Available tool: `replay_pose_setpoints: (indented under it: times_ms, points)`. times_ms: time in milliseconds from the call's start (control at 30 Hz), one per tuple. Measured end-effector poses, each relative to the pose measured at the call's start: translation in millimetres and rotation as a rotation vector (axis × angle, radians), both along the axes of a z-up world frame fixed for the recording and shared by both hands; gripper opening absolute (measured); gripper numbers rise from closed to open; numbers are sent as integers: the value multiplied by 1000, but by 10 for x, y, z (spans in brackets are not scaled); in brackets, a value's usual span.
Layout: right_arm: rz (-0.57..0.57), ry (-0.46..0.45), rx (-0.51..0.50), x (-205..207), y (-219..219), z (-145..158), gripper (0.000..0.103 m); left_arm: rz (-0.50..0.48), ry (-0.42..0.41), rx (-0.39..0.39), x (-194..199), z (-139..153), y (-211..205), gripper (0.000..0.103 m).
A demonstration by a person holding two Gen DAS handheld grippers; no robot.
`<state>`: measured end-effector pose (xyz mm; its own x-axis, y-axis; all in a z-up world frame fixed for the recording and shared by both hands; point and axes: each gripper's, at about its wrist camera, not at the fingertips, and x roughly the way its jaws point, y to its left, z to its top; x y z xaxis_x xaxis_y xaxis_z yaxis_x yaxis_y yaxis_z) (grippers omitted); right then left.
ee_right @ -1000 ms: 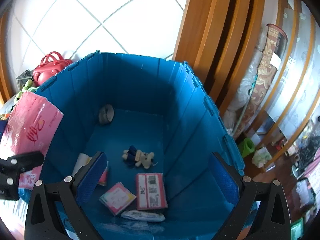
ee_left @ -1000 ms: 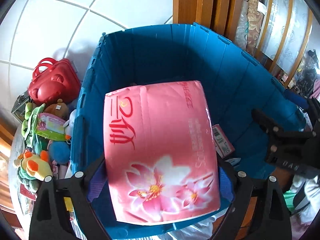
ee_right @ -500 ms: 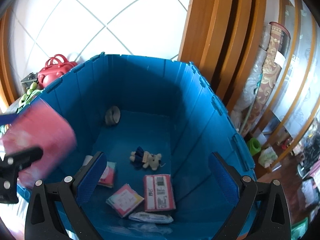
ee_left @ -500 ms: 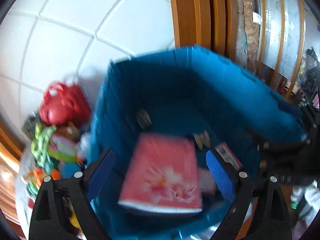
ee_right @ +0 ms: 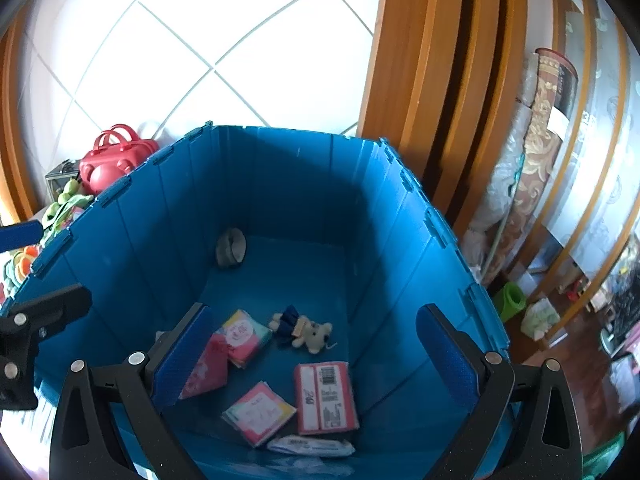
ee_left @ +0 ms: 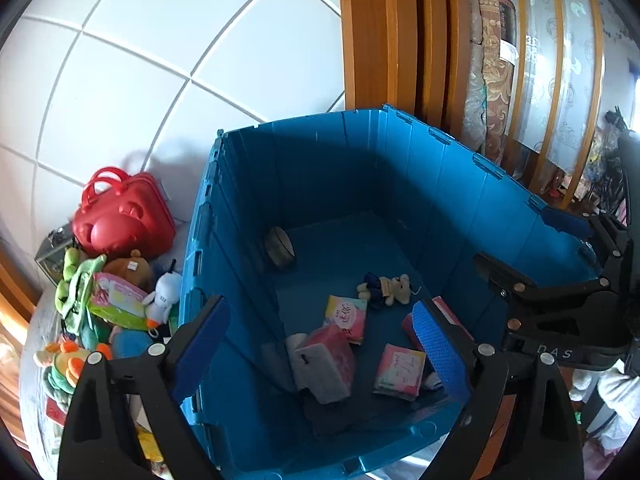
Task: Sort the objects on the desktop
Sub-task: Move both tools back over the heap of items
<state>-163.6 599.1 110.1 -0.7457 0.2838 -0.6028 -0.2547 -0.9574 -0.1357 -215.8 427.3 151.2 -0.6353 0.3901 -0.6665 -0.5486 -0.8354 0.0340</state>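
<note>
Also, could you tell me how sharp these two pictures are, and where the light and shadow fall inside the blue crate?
Left wrist view: sharp, no motion blur; fisheye bends the white wall tiles; the blue plastic crate has a shadowed far corner and sunlit right wall. Right wrist view: also sharp; the tiles wash out in glare, the crate's far wall lies in deep shadow, and the small plush bear on its floor stays clear.

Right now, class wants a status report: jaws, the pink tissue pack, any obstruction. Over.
Left gripper open, empty. Right gripper open, empty. Pink tissue pack lying in the blue crate, tilted on other packets. Nothing blocking the crate mouth.
</note>
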Motion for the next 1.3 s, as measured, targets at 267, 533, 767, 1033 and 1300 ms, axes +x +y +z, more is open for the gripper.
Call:
replay_pose_setpoints:
  times_ms: [267, 533, 767, 1033, 1300]
  points:
    - [38, 31, 17, -2, -213, 80, 103, 40, 41, 24, 61, -36, -249, 93]
    - [132, 142, 43, -10, -698, 219, 103, 170, 171, 72, 117, 14, -855, 93]
    - [286, 291, 43, 33, -1367, 437, 103, 320, 289, 173, 195, -72, -1810, 93]
    - [522, 381, -9, -113, -2480, 470, 103, 588, 278, 75, 124, -347, -2965, 93]
    - [675, 218, -156, -591, -3519, 55, 103, 717, 122, 54, -48, -869, -4258, 93]
